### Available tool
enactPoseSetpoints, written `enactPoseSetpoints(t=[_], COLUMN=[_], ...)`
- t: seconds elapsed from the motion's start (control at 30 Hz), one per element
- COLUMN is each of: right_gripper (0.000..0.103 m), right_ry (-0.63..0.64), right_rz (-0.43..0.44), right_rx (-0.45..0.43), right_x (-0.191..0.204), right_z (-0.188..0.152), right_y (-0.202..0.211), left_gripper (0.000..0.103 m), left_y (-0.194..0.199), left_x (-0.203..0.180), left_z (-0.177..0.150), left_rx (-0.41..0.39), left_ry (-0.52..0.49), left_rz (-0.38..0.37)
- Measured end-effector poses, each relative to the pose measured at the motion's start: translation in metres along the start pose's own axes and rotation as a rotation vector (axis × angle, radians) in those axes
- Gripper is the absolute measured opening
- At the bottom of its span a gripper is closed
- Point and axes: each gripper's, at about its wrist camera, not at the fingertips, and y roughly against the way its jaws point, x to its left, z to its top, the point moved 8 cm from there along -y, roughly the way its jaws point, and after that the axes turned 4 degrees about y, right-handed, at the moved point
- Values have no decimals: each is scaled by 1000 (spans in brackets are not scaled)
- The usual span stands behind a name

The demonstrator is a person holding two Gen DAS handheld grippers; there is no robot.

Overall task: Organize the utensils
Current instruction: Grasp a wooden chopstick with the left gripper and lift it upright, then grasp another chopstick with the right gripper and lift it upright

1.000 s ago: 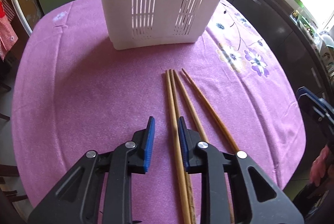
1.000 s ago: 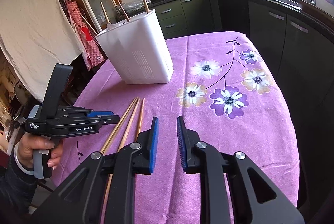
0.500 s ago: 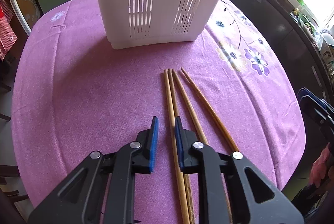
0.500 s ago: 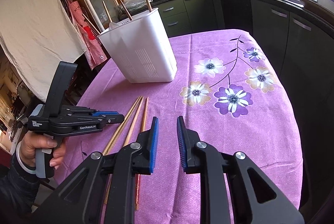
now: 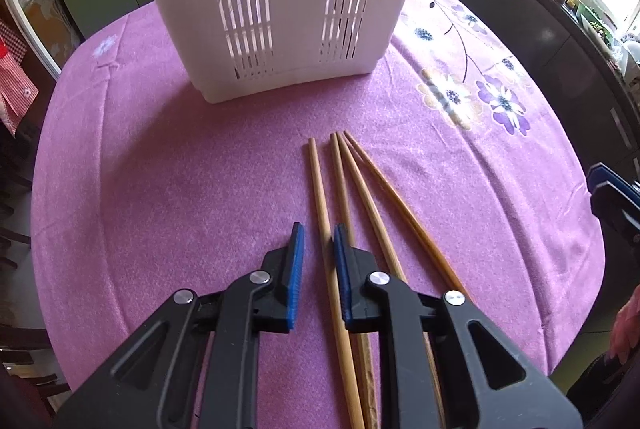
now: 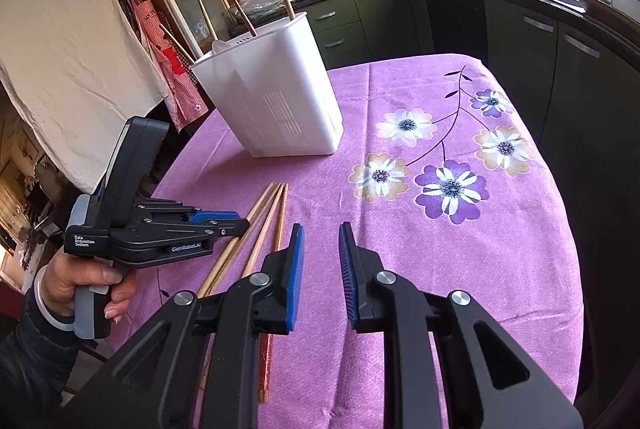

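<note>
Your left gripper straddled one chopstick.
Its jaws had just narrowed but weren't yet pinching; the stick ran lengthwise toward the holder. Your right gripper hung empty, slightly apart.

Holder top cropped — chopsticks' near ends hidden.

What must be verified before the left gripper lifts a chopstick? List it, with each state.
1. Only one stick between the jaws: ok. The leftmost chopstick lies inside the left gripper; the other three chopsticks lie outside.
2. Grip made: not ok. The jaws have just been closing, but a gap shows at the left pad.
3. Fingertips low enough on the tablecloth: cannot tell.
4. White holder upright with room: ok.
5. Right gripper out of the way: ok, open and empty.
</note>
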Motion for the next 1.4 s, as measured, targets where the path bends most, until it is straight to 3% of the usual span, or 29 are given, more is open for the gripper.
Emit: enactPoseSetpoints(t=[0.4,0.67,0.87,0.93,1.2,1.4], right_gripper=[18,18,18,26,26,27], right_ry=[-10,-3,9,14,43,78], right_rz=[4,8,6,5,15,18], right_rx=[3,13,16,19,42,89], right_x=[-3,2,6,7,17,26], right_z=[-1,-2,-1,-1,-1,-5], right_y=[-1,-4,-5,-5,-13,-28], left_gripper=[6,6,6,6,6,6], left_y=[-1,21,73,97,186,210], left_x=[5,28,44,48,66,65], left_z=[-3,-11,-8,-7,-17,-29], left_rx=[-18,-70,-186,-241,-449,-502], left_ry=[0,36,57,67,91,85], left_rz=[34,35,32,26,35,30])
